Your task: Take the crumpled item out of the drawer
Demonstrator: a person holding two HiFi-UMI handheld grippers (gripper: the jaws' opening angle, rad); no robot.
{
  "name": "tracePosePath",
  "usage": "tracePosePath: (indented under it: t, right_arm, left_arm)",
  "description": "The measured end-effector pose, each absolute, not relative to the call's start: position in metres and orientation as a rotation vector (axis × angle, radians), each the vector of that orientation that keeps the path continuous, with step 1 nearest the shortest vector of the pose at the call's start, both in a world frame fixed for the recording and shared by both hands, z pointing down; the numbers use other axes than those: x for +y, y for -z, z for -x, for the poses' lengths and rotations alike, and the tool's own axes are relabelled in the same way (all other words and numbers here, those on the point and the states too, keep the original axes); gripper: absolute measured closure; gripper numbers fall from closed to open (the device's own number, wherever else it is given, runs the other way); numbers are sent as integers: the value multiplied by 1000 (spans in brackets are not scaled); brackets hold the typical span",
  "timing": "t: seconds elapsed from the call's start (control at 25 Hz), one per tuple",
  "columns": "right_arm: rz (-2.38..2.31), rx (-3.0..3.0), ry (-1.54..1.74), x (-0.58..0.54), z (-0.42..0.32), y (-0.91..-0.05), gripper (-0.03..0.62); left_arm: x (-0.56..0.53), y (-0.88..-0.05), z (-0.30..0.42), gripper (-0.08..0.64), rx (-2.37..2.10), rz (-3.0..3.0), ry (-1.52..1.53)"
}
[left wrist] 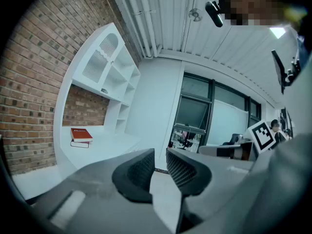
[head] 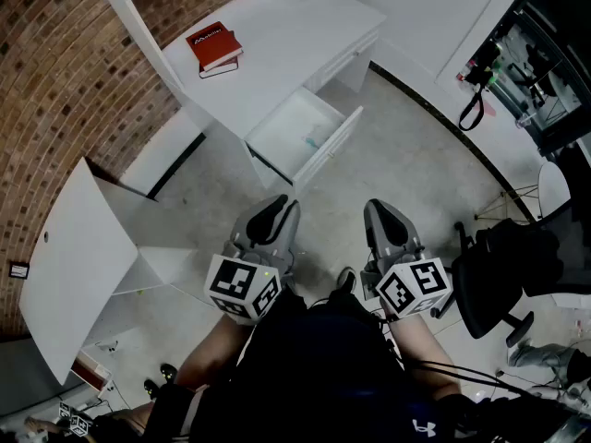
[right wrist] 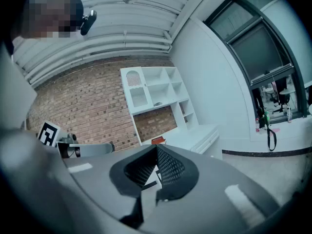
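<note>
The left tongs (left wrist: 160,161) stand at a narrow gap with nothing between the ribbed black pads (left wrist: 139,172). The right tongs (right wrist: 156,152) are closed tip to tip and also carry nothing. Both are held near the person's body, above the grey speckled floor (head: 406,160) and well apart from the drawer.

The open white drawer (head: 282,129) projects from the long white surface (head: 286,35) straight ahead, on the far side of the floor. A small pale blue-green crumpled item (head: 314,139) lies on the drawer bottom, toward the right near the front panel. It is too small in the head view to tell its material. A red hardcover book (head: 214,46) lies on the surface, to the far left of the drawer.

Handling estimate:
- The item is probably paper or thin film, so light, soft and easily crushed further. That poses no risk to the task.
- It offers little resistance, so a light closing force should hold it.
- Take hold across the highest fold or ridge, from above, with the tongs opened wider first.
- The front panel stands just beside the item; approach from the open top.
</note>
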State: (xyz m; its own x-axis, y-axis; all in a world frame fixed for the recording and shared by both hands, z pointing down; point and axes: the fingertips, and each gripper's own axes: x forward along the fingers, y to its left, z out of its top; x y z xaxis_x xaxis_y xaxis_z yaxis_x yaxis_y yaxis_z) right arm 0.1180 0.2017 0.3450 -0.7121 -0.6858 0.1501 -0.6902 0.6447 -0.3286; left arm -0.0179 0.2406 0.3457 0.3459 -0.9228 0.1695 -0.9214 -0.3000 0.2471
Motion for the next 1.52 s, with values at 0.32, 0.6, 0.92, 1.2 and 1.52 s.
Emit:
tracePosePath:
  t: [0.32, 0.6, 0.92, 1.2, 1.52]
  right_arm:
    - [-1245, -2808, -558, 207, -93, -344, 591]
    - [-1282, -2744, -600, 216, -64, -357, 591]
    - [-1252, -2728, -585, 191, -46, -368, 590]
    - [-1177, -2767, -667, 136, -18, -380, 590]
    - [-1131, -2787, -741, 54, -16, -386, 591]
  left_arm:
    - [244, -348, 45, 479, -1597, -2341, 32]
    - [245, -366, 75, 479, -1549, -2317, 47]
    - [216, -377, 92, 479, -1537, -2296, 59]
    - [171, -383, 108, 479, -1569, -2267, -24]
    - [94, -387, 109, 479, -1597, -2235, -95]
